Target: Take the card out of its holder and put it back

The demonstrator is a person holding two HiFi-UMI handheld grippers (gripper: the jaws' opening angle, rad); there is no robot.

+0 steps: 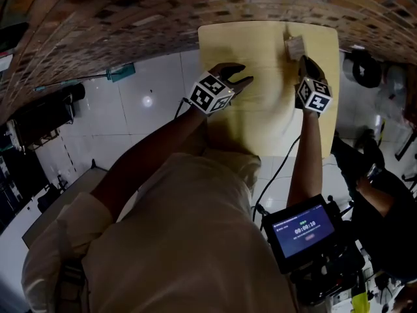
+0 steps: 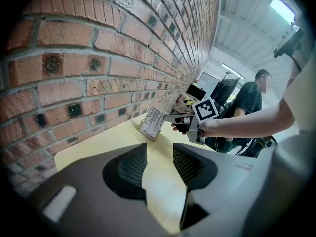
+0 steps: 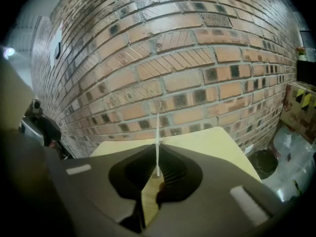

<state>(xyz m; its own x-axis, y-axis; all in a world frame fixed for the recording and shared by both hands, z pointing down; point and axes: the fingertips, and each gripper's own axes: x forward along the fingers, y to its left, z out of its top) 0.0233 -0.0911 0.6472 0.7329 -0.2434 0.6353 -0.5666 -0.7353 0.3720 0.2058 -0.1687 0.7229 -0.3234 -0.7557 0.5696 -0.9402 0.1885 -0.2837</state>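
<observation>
Table: pale yellow top (image 1: 260, 129), its far edge against the brick wall (image 1: 98, 25).
Card: white card (image 1: 294, 46) upright at the table's far right corner, close to the wall.
Right gripper: its 2 jaws (image 1: 303, 60) are closed on the card's near edge, above the table's right side.
Left gripper: jaws (image 1: 242, 72) apart with nothing between them, over the table's middle.
Right gripper view only: the card (image 3: 158, 142) shows edge-on as 1 thin white line pinched between the pads (image 3: 168, 174).
Left gripper view only: the card's printed face (image 2: 153, 120), tilted back; the right gripper (image 2: 168, 119) meeting it side-on; bare tabletop between the left gripper's own spread jaws (image 2: 160, 164).
Holder: cannot be told apart from the card's foot.
Head view only: a small lit screen (image 1: 303, 228) at the table's near right.
</observation>
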